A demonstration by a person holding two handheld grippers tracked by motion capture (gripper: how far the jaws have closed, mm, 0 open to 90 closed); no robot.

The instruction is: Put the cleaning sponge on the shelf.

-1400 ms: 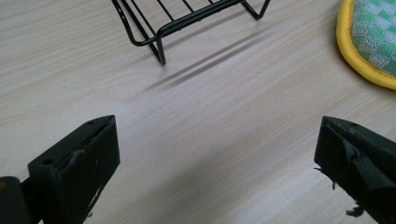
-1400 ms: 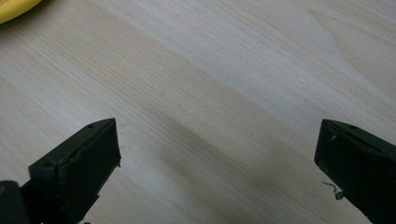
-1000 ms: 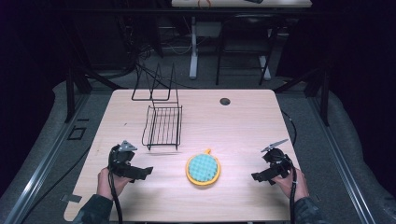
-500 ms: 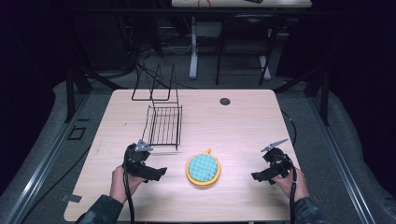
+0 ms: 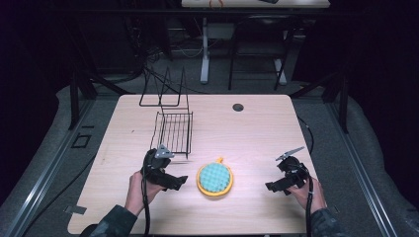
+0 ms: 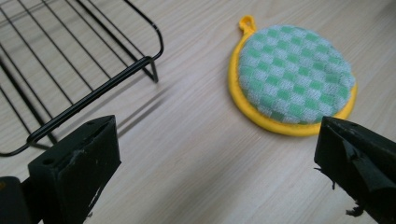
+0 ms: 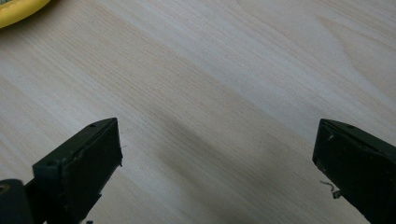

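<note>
A round pot holder (image 5: 214,178), yellow-rimmed with a green checked face and a small loop, lies flat on the wooden table (image 5: 257,128) near the front middle. Just left of it, my left gripper (image 5: 179,181) hovers open with nothing between its jaws. In the left gripper view the pot holder (image 6: 293,80) sits ahead and to the right, and the corner of a black wire rack (image 6: 84,60) is at the left. My right gripper (image 5: 272,188) is open and empty over bare wood at the front right; a sliver of the pot holder's rim (image 7: 18,9) shows top left in the right gripper view.
The black wire rack (image 5: 173,132) stands left of centre, with a taller wire frame (image 5: 165,91) behind it at the table's back edge. A small dark round grommet (image 5: 238,106) sits at the back. Dark floor and table legs surround the table.
My left gripper has moved right and slightly forward, from the front left toward the pot holder. The right gripper has stayed where it was.
</note>
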